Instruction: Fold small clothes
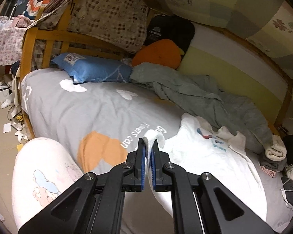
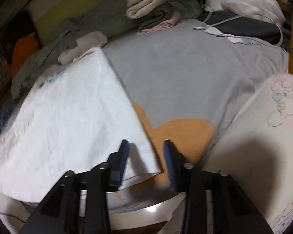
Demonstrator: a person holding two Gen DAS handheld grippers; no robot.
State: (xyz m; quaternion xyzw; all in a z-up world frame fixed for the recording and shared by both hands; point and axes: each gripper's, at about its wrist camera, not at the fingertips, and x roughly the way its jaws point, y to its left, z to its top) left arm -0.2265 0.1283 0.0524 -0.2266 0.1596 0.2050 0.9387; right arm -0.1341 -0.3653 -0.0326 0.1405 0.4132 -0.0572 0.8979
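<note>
Left gripper (image 1: 148, 146): pads pressed together on a bunched white edge of the white garment (image 1: 205, 156), which trails from the pinch down and to the right onto the grey bedsheet (image 1: 78, 107). The rest of the garment lies spread flat on the bed, printed side up in the left wrist view, with the rumpled grey-green blanket (image 1: 195, 95) beyond it toward the wall. Person's knee in pale printed trousers (image 1: 43, 167) sits at the left of that view. Right gripper (image 2: 146, 146): fingers spread, nothing between them; the left pad hangs over the near corner of the garment (image 2: 68, 117), the right pad over the bare orange patch of the sheet. In the right wrist view the garment's straight edge runs diagonally from upper middle down to that near corner, just ahead of the open jaws. Judgement: the free corner lies at and slightly left of the right gripper's gap, so the right hand is the nearer one to take it; a small shift left and down should bring the edge between the pads. A stack of rolled clothes (image 2: 150, 7) sits well apart, at the far side of the bed.
</note>
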